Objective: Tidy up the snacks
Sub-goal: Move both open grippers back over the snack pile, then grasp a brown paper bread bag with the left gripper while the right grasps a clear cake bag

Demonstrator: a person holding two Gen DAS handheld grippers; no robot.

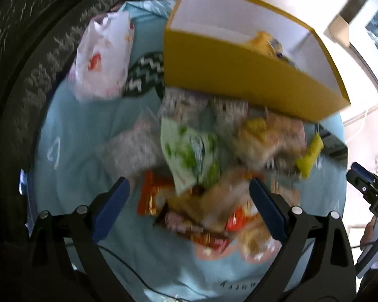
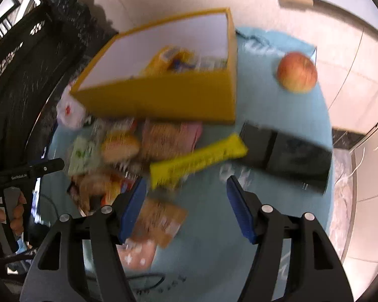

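A yellow box with white inner walls stands on the light-blue cloth, with a few snack packets inside. In front of it lies a blurred pile of snacks: a green-and-white packet, an orange packet, a long yellow bar and a brown packet. My left gripper hangs open above the pile and holds nothing. My right gripper is open over the brown packet and the near end of the yellow bar; its pads grip nothing.
An apple sits at the cloth's far right. A black flat device lies right of the yellow bar. A white plastic bag lies left of the box beside a black zigzag-patterned item. Dark carved furniture borders the left.
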